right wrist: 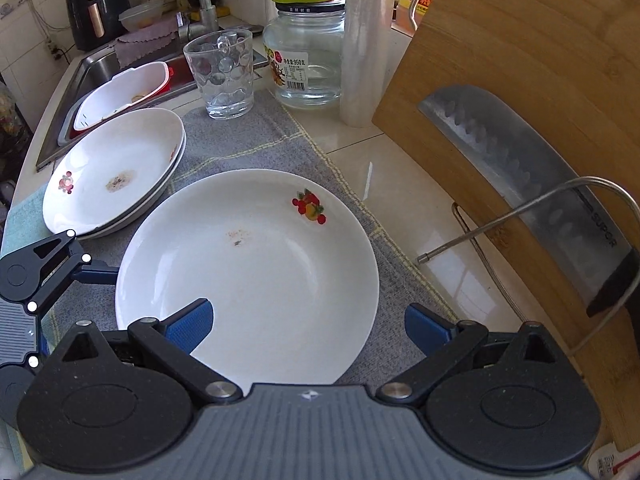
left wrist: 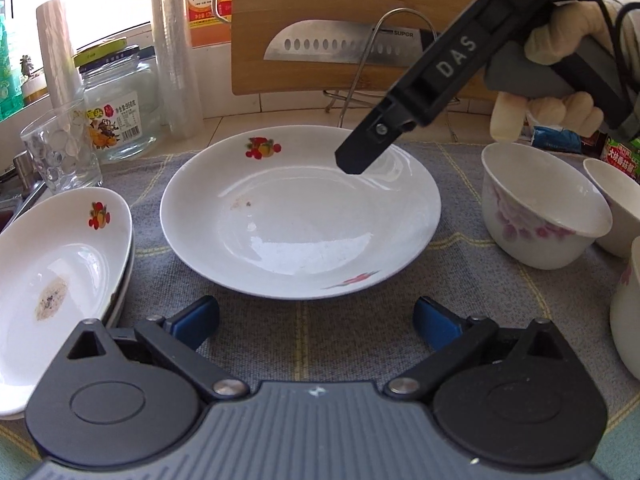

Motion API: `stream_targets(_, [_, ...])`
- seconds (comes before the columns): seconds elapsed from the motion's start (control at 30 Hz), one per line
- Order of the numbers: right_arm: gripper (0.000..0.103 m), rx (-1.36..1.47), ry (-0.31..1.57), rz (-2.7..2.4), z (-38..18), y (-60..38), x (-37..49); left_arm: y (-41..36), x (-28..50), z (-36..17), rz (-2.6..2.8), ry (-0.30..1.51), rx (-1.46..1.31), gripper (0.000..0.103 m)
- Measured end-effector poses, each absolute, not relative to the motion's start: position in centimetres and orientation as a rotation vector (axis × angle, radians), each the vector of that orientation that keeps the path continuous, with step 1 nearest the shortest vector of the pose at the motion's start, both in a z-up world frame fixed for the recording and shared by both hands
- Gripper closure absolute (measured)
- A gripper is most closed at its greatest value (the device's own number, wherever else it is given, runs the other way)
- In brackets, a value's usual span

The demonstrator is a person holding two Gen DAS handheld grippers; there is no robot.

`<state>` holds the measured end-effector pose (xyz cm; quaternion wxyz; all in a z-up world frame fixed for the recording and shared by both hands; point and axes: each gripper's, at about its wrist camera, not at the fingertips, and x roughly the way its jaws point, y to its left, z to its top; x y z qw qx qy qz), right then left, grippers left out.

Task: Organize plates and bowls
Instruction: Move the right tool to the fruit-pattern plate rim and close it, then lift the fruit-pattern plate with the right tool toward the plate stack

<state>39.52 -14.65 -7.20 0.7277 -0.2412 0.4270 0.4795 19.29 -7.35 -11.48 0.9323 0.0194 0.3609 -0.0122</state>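
Through the left wrist view, my left gripper hangs with its jaws spread wide and empty just short of the large fruit-print plate on the grey mat. Two stacked plates lie left, floral bowls right. My right gripper reaches over the plate's far rim. Through the right wrist view, its jaws gape open over the plate's near edge, holding nothing.

Two wrist views, close over the counter
Both tilt down from opposite sides onto the same plate and stack.
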Motion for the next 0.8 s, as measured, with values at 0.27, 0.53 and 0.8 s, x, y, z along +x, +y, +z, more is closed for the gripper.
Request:
stream_targets(0.27, [0.002,-0.516,0.993,1.144,-9.2,-12.2,42.9,-7.5,19.3,-11.4,-0.012,0.733,0.043,0.0])
stream_targets(0.53, [0.018,-0.52,1.027,1.23,-9.6,-10.4,44.3,-7.5,19.1,-11.4,0.009,0.718,0.049,0.001])
stream_targets(0.8, [0.022,-0.508,1.07,1.256,-9.7,-10.2,44.7,-7.3,19.3,-11.4,0.024,0.712,0.045,0.003])
